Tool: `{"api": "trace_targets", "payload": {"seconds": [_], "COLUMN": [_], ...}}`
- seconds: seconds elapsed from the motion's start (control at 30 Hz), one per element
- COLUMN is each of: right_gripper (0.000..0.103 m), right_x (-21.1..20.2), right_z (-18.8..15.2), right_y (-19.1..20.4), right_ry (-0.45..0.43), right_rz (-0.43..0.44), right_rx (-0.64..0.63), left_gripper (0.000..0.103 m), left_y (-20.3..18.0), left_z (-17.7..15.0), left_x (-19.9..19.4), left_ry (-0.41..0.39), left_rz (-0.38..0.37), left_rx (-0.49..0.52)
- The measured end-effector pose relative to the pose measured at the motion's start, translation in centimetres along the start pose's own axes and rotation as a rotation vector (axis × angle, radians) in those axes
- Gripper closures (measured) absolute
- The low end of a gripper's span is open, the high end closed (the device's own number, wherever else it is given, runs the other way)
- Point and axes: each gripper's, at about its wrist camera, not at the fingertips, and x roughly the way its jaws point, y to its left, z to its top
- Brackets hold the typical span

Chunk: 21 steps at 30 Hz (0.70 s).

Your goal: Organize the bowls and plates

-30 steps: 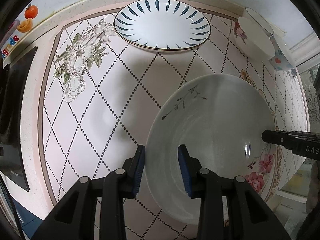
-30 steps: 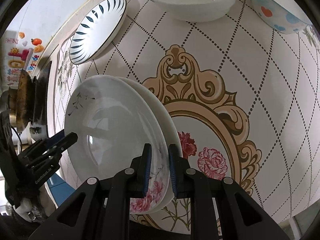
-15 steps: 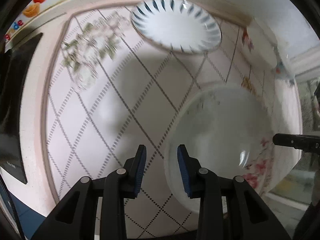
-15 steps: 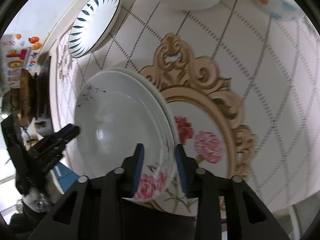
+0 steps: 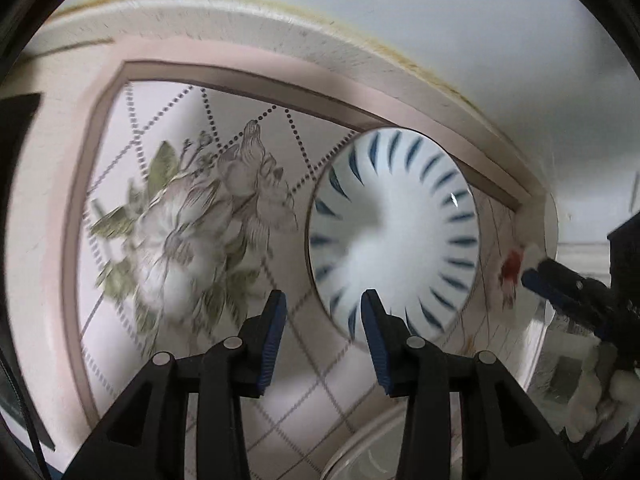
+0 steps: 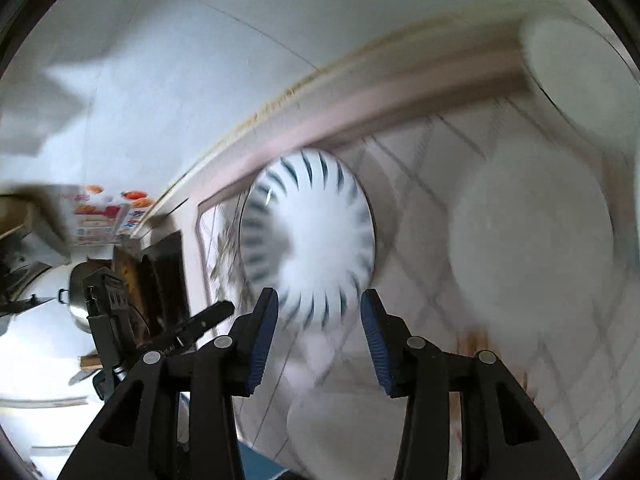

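The blue-striped plate point(image 5: 394, 232) lies flat on the patterned mat near the back wall; it also shows blurred in the right wrist view point(image 6: 308, 240). My left gripper point(image 5: 323, 332) hovers just short of its near-left rim, jaws opening, with nothing between the pads. My right gripper point(image 6: 320, 336) faces the plate's near edge, jaws opening and empty; its fingertips point(image 5: 560, 284) reach in from the right. The left gripper point(image 6: 192, 328) shows at lower left of the right wrist view. The rim of the stacked white plates point(image 5: 360, 452) peeks in behind the left fingers.
A large white bowl point(image 6: 532, 248) and another bowl point(image 6: 580, 76) stand to the right of the striped plate. A dark hob point(image 6: 160, 280) and a steel pot point(image 6: 76, 300) lie left. The wall point(image 5: 360, 40) rises just behind the mat's raised edge point(image 5: 280, 92).
The right gripper opened off the white plate's rim. Both grippers left the stacked white plates and swept toward the back, where the blue-striped plate now fills both views.
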Motion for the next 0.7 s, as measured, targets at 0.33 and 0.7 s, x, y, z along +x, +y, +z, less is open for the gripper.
{"api": "trace_targets", "payload": {"seconds": [0.33,0.7], "right_gripper": [0.057,0.089], "right_x": [7.6,10.7], "right_z": [8.1,7.8], "right_y": [-0.3,-1.0], "right_ry": [0.207,0.236], "right_rz": [-0.212,-0.216], "right_rx": [-0.081,-0.117], "left_gripper": [0.067,0.081], "left_y": [-0.7,-3.8], "left_z": [1.2,0.0], "left_x": [4.1,4.7], "left_ry": [0.081,-0.008], "left_rz": [0.029,0.135], "left_rx": [-0.007,0.071]}}
